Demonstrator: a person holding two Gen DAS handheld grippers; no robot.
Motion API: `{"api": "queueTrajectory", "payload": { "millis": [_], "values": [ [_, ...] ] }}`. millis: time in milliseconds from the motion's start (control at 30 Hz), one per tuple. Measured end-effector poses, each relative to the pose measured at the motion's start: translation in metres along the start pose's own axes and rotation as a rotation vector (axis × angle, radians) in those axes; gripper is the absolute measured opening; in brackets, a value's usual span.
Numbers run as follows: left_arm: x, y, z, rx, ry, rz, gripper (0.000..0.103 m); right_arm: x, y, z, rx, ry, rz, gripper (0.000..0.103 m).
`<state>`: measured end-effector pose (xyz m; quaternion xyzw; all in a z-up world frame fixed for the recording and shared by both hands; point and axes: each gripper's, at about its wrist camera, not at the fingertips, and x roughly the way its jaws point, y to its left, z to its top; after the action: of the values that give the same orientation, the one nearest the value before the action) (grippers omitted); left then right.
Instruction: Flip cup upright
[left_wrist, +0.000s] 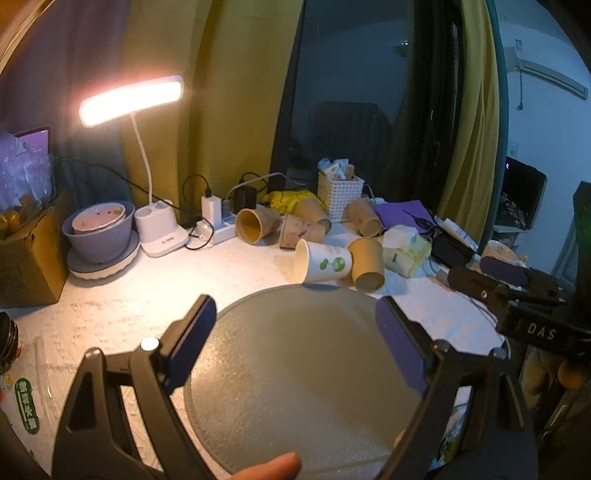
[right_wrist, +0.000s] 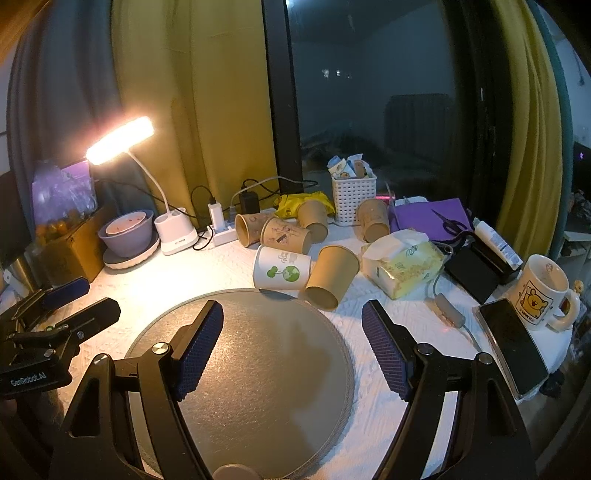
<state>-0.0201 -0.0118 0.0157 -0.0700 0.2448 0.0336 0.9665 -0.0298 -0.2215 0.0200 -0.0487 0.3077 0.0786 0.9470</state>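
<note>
Several paper cups lie on their sides behind a round grey mat (left_wrist: 295, 354) (right_wrist: 251, 350). Nearest are a white cup with a green print (left_wrist: 323, 261) (right_wrist: 282, 272) and a plain brown cup (left_wrist: 366, 264) (right_wrist: 332, 277) touching it. More brown cups (right_wrist: 284, 230) lie behind them. My left gripper (left_wrist: 295, 317) is open and empty above the mat, short of the cups. My right gripper (right_wrist: 293, 319) is open and empty above the mat. Each gripper shows at the edge of the other's view.
A lit desk lamp (right_wrist: 173, 229), a purple bowl (right_wrist: 127, 232), a power strip (right_wrist: 221, 232), a white basket (right_wrist: 352, 197), a tissue pack (right_wrist: 402, 264), a phone (right_wrist: 511, 345) and a mug (right_wrist: 541, 295) crowd the table. A cardboard box (left_wrist: 26, 254) stands at left.
</note>
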Motion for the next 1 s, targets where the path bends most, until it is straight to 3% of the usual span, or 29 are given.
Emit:
{"api": "queueTrajectory", "payload": {
  "millis": [1000],
  "values": [
    [0.0036, -0.0044, 0.0022, 0.006, 0.000, 0.000, 0.089, 0.0028, -0.0064, 0.0028, 0.002, -0.004, 0.004, 0.080]
  ]
}}
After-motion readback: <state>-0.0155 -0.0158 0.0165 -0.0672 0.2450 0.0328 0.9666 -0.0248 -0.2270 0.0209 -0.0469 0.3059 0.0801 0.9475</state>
